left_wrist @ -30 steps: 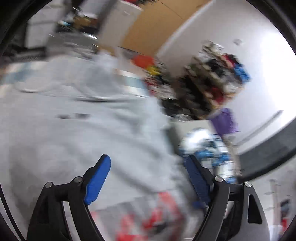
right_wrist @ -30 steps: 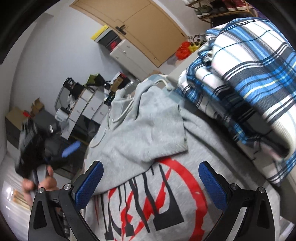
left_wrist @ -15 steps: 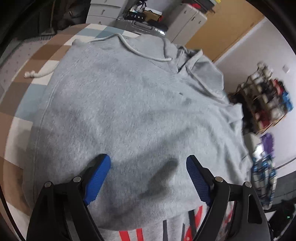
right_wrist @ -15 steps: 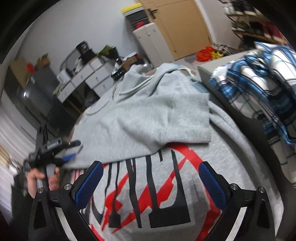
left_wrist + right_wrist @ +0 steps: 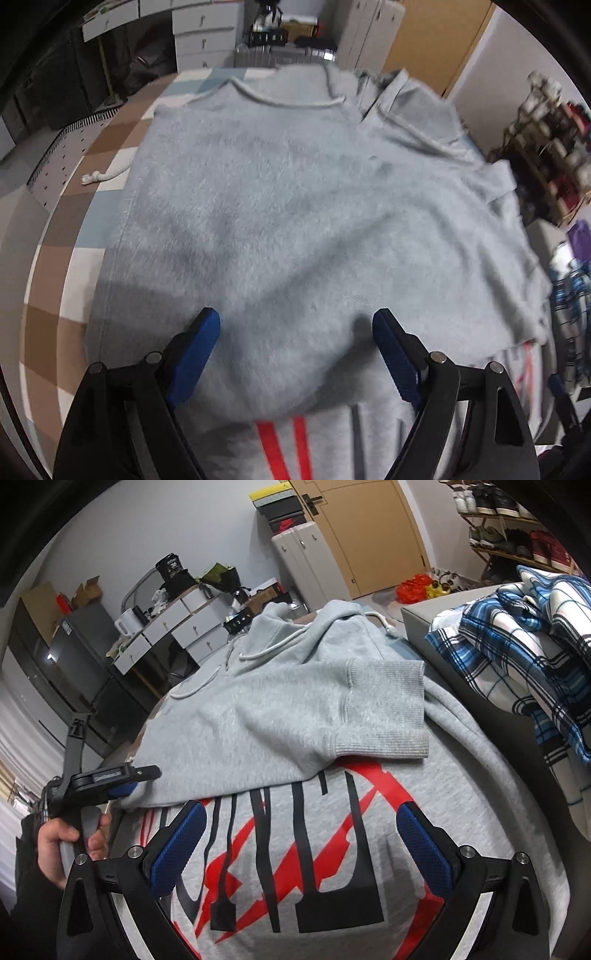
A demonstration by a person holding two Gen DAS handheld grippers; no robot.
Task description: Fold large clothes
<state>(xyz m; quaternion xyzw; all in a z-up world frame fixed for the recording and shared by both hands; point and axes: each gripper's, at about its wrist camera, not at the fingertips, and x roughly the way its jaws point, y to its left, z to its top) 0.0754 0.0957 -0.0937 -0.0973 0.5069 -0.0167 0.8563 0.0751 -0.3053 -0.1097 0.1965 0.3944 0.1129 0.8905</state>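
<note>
Right gripper (image 5: 301, 843) jaws spread wide, nothing between the pads, hovering over the red-and-black chest print of the grey hoodie (image 5: 280, 716). Left gripper (image 5: 295, 354) also wide open, empty, pointing down over the folded-over grey panel. Hoodie lies flat on the checked table cover (image 5: 59, 229); one sleeve is folded across the chest, ribbed cuff (image 5: 388, 709) on top of the print. Hood and drawstring at far end. Plaid blanket (image 5: 524, 653) to the right, beside the hoodie.
</note>
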